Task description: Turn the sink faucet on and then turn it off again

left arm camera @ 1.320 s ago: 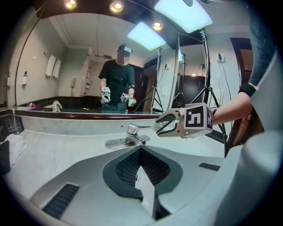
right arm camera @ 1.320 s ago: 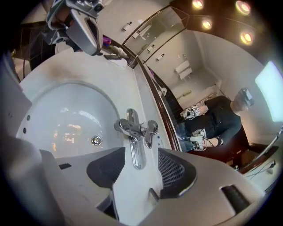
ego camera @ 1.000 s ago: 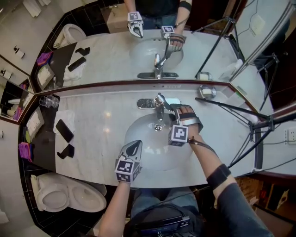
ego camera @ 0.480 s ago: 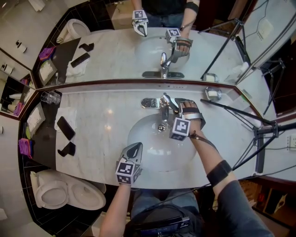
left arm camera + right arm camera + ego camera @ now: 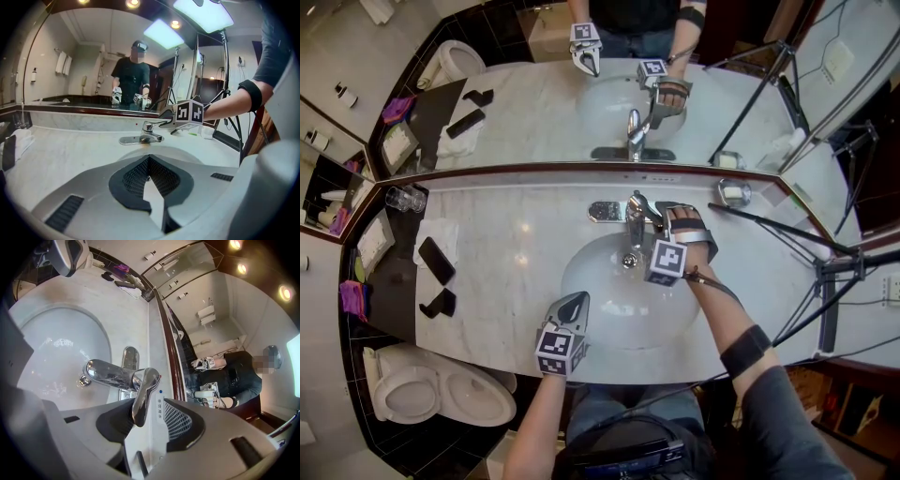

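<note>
A chrome faucet [image 5: 634, 225] stands at the back of the white sink basin [image 5: 600, 309]. Its lever [image 5: 143, 397] lies between the jaws of my right gripper [image 5: 146, 425], which reaches in from the right [image 5: 655, 223]. These jaws have just been closing. One pad is at the lever's side, while a gap still shows on the other side. No water runs from the spout [image 5: 105, 372]. My left gripper [image 5: 574, 303] is shut and empty at the basin's front rim, pointing toward the faucet [image 5: 145, 133].
A mirror [image 5: 534, 103] runs along the back of the marble counter [image 5: 506, 244]. At the left sit two phones [image 5: 436, 261], a towel, and glasses [image 5: 403, 199]. A soap dish [image 5: 733, 193] and tripod legs [image 5: 787, 225] stand at the right. A toilet [image 5: 431, 394] is at the lower left.
My right gripper has edged up to the faucet and its jaws have narrowed round the lever. My left gripper has stayed put.
</note>
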Motion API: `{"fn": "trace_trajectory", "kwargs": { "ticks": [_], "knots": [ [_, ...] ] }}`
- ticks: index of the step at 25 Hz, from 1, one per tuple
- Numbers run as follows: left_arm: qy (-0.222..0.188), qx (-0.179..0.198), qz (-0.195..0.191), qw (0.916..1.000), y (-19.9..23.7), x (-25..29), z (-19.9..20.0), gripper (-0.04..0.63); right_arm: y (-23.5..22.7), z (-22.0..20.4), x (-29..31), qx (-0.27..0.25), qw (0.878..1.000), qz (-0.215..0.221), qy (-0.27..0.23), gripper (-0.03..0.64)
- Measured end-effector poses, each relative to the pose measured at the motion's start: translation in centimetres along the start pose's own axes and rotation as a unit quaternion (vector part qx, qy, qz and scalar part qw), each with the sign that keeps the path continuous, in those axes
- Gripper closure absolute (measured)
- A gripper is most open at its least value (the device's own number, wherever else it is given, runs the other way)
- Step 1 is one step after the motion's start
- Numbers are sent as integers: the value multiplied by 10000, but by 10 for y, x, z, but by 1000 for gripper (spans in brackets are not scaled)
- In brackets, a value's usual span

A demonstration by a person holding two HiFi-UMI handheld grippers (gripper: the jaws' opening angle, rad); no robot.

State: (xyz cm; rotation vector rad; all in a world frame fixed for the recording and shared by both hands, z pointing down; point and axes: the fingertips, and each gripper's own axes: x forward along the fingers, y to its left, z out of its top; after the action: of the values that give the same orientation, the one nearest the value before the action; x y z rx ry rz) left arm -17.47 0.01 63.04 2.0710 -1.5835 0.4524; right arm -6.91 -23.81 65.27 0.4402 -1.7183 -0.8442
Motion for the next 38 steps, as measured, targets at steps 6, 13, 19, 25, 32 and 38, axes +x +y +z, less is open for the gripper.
{"fn": "trace_trajectory", "kwargs": {
  "ticks": [6,13,19,25,32,38],
  "knots": [
    [-19,-26,68,10000,5,-3,-2,601,-8,5,-1,156,9999,-3,6,433],
    [3,-26,45,10000,2,-1,1,601,-13,5,0,159,9999,11,25,433],
    [-70,-54,75,9999,5,-3,3,601,-15,6,0,245,9996,55,102,433],
    [-75,-85,91,9999,8,-4,4,601,-20,8,1,299,9995,70,108,433],
    [-41,-76,91,9999,8,-3,6,601,-25,11,2,303,9994,128,68,434],
    [-108,-87,108,9998,9,-4,8,601,-32,19,1,423,9988,248,17,433]
  ]
}}
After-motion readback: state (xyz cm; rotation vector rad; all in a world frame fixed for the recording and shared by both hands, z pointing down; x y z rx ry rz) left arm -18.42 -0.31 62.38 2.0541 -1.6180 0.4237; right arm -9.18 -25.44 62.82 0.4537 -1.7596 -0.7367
